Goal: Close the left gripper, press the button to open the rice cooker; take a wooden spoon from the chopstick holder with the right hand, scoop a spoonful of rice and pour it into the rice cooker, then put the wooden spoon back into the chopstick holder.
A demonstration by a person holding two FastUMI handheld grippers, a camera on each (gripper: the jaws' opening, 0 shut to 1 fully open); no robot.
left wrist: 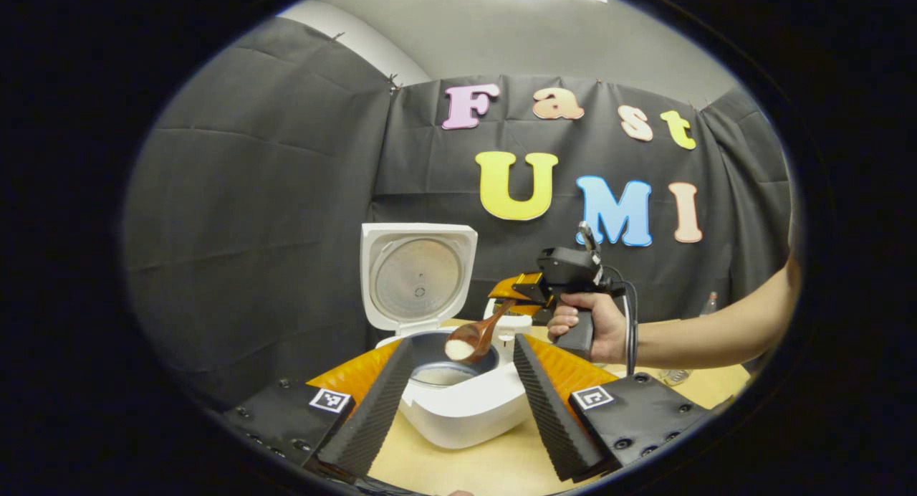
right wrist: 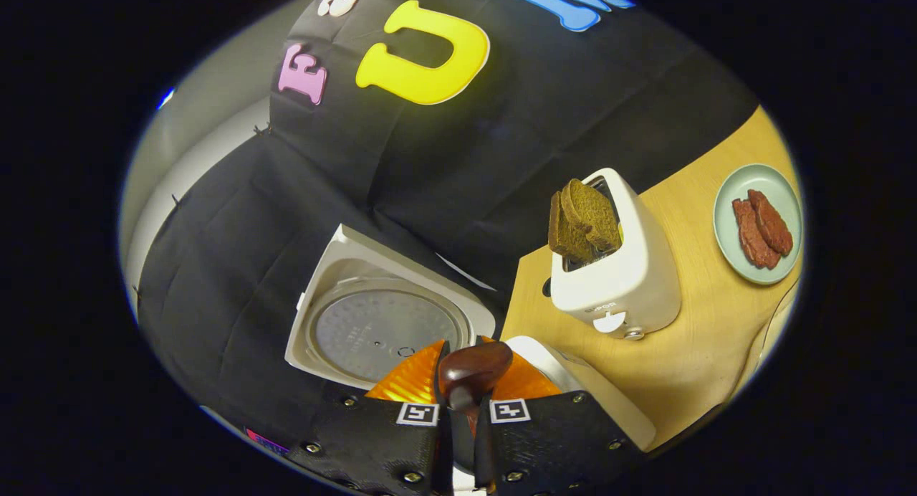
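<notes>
The wooden spoon (left wrist: 478, 335) is dark, glossy brown, its bowl heaped with white rice (left wrist: 458, 349) and tipped down to the left; it hangs over the open rice cooker (left wrist: 458, 403), whose lid (left wrist: 418, 275) stands upright behind the pot; a pale layer lies at the bottom of the inner pot (left wrist: 443, 374) (rice, by its look). The right gripper (left wrist: 517, 295), held in a hand (left wrist: 589, 327), clamps the spoon's handle, the spoon slanting down from its fingers toward the pot; in the right gripper view the handle end (right wrist: 473, 370) sits pinched between the two narrowly set fingers. The left gripper (left wrist: 462, 388) stands wide, holding nothing, its fingers flanking the cooker. On the wooden table (right wrist: 688, 353) a white toaster (right wrist: 616, 274) holds two brown bread slices (right wrist: 584, 220); a pale green plate (right wrist: 759, 223) carries two reddish pieces.
</notes>
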